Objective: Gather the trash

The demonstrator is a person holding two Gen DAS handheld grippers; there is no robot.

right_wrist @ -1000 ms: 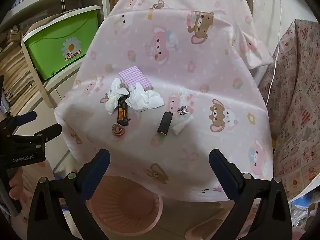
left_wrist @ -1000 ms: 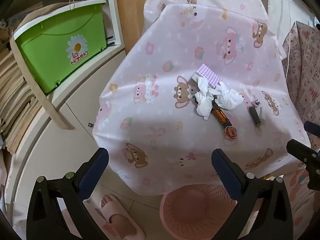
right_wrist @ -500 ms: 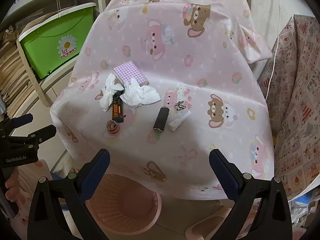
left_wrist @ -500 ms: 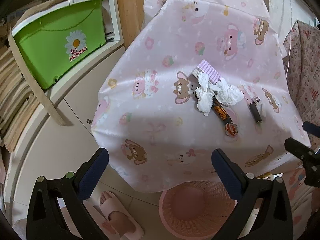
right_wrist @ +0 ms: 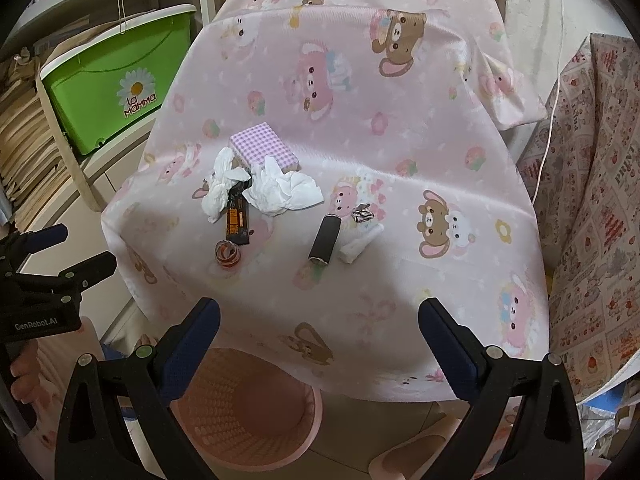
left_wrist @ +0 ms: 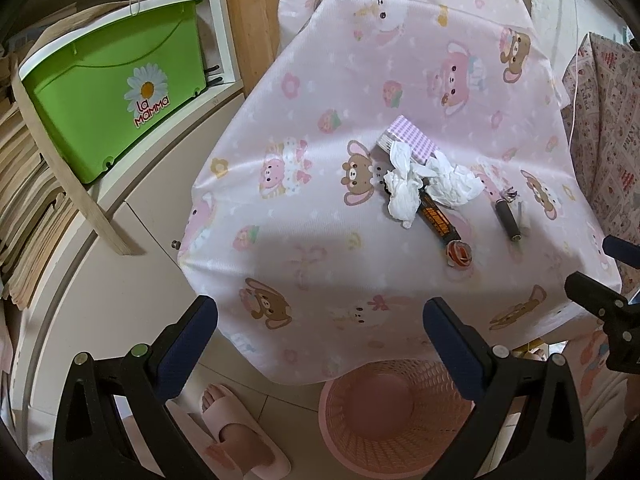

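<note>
Trash lies on a pink cartoon tablecloth (right_wrist: pixel 400 120): two crumpled white tissues (right_wrist: pixel 280 190) (left_wrist: pixel 404 194), a black-orange wrapper (right_wrist: pixel 237 226) (left_wrist: pixel 438 216), a small crumpled orange wrapper (right_wrist: pixel 227 255) (left_wrist: pixel 459 254), a dark tube (right_wrist: pixel 325 240) (left_wrist: pixel 507 218), a white scrap (right_wrist: pixel 358 245) and a foil bit (right_wrist: pixel 362 213). A pink basket (right_wrist: pixel 248 412) (left_wrist: pixel 394 412) stands on the floor under the table's near edge. My left gripper (left_wrist: pixel 320 344) and right gripper (right_wrist: pixel 319 344) are open and empty, above the near edge.
A purple checked pad (right_wrist: pixel 264 150) lies behind the tissues. A green bin (left_wrist: pixel 116 80) sits on a white cabinet at left. A patterned cloth (right_wrist: pixel 592 200) hangs at right. A foot in a pink slipper (left_wrist: pixel 236 436) is on the floor.
Both grippers have moved slightly closer to the table, so the trash appears a little nearer. Nothing on the table has moved.
</note>
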